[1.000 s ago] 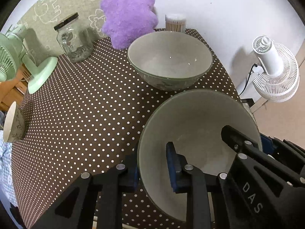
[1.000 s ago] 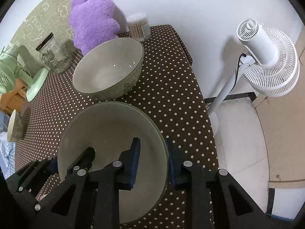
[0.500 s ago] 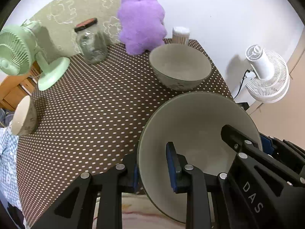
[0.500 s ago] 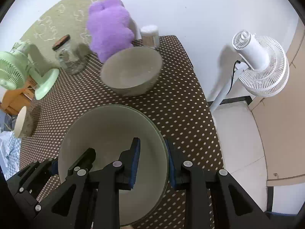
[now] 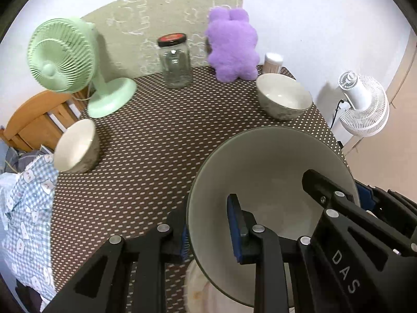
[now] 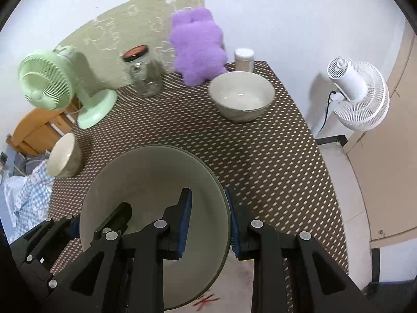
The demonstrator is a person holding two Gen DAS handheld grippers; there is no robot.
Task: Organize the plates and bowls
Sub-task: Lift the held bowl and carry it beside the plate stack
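Observation:
A large grey-green bowl (image 5: 271, 167) hangs above the near edge of the dotted table (image 5: 156, 135), held from both sides. My left gripper (image 5: 208, 229) is shut on its left rim, one pad inside and one outside. My right gripper (image 6: 209, 219) is shut on the right rim (image 6: 224, 208) the same way. Each view shows the other gripper's fingers (image 5: 338, 208) (image 6: 114, 219) across the bowl (image 6: 151, 182). A medium bowl (image 5: 284, 99) (image 6: 242, 96) stands upright at the far right. A small bowl (image 5: 75, 146) (image 6: 63, 156) sits at the left edge.
Along the back stand a green desk fan (image 5: 62, 60), a glass jar (image 5: 174, 60), a purple plush toy (image 5: 232, 47) and a small white-lidded container (image 5: 273, 62). A white fan (image 5: 362, 104) stands on the floor at right. Checked cloth (image 5: 26, 195) and a wooden chair (image 5: 34, 120) lie left.
Both grippers have drawn back and risen with the large bowl still in their grip. The medium bowl now looks much farther away, and more of the table shows.

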